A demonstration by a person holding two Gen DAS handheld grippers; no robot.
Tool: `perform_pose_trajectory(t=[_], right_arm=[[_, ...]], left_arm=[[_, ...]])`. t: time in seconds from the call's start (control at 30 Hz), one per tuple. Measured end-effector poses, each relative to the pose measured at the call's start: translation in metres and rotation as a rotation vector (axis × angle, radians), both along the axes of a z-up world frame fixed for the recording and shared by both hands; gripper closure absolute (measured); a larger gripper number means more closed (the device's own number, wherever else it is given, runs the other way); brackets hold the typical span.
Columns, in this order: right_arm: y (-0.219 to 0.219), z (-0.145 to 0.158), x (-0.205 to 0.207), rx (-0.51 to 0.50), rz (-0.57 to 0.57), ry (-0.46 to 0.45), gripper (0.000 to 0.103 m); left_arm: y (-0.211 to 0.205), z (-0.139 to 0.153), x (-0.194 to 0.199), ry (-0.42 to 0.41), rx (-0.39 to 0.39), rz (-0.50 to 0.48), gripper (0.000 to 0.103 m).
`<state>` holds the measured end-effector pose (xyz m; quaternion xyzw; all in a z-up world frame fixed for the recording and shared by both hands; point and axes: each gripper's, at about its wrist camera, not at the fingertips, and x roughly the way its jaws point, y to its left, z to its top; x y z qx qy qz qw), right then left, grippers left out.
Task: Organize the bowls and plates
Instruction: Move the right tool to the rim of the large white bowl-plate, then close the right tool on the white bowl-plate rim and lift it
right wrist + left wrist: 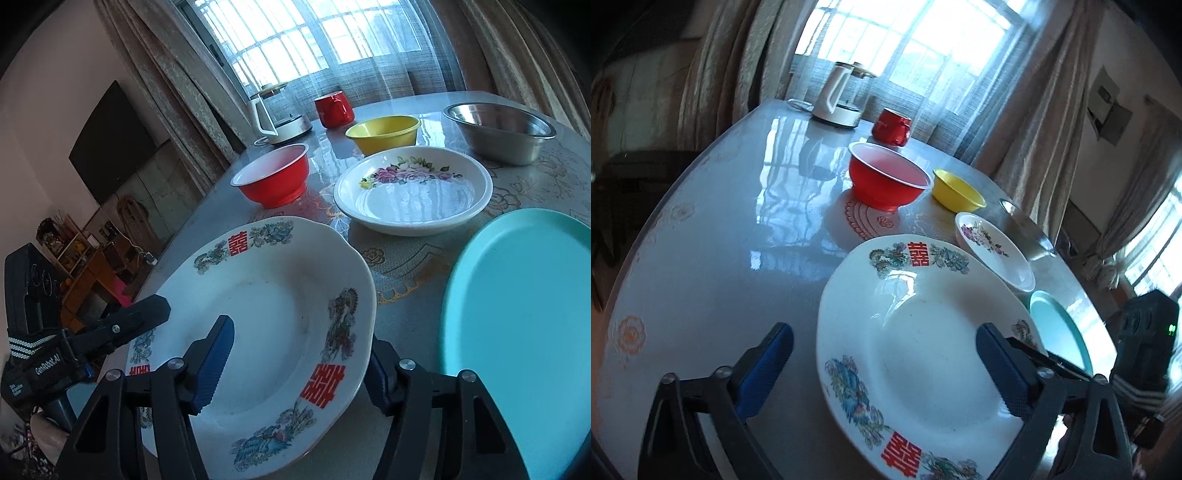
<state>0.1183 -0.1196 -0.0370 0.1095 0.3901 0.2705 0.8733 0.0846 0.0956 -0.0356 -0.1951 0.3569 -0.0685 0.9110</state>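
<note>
The big white plate (258,314) is straddled at its near rim by the wide-open right gripper (295,363), the left gripper (884,365) spread wide over its other side, and the teal plate (524,332) is seen just right.

Left gripper (884,363): black angular plastic frame, two fingers tipped with blue ribbed pads (764,369). Round silver screws (721,371) at the joints.

Right gripper (299,363): same black frame, same blue ribbed pads (216,363), same silver screws (176,364) along the arms.

Seen from the right wrist view, the left gripper's side: black finger with a small silver screw (116,328), blocky black housing (27,291) with round markings, dark strap (31,349) with white stripes, white lettering "GenRobot.AI" (47,364) on a black band.

Seen from the left wrist view: black housing (1148,332) with a small green light (1172,328), striped strap (1137,391) below.
</note>
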Motion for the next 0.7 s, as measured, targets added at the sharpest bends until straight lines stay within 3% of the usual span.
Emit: perform_pose_trajectory(t=[0.17,0.4,0.47,0.63,0.7], right_arm=[[0.006,-0.001,0.005,-0.05,0.001,0.014,0.041],[0.01,-0.002,0.006,-0.088,-0.003,0.018,0.043],[0.009,-0.002,0.006,-0.088,-0.01,0.019,0.047],[-0.001,-0.005,0.002,-0.044,-0.026,0.02,0.062],[-0.003,-0.006,0.0,-0.021,-0.025,0.02,0.064]], left_arm=[[-0.006,-0.006,0.009,0.045,-0.007,-0.051,0.032],[-0.007,-0.009,0.011,0.049,-0.025,-0.062,0.034],[-0.004,-0.009,0.01,0.05,-0.028,-0.046,0.043],[0.019,-0.017,0.008,0.044,-0.175,-0.016,0.063],[0.02,-0.017,0.008,0.045,-0.18,-0.013,0.064]])
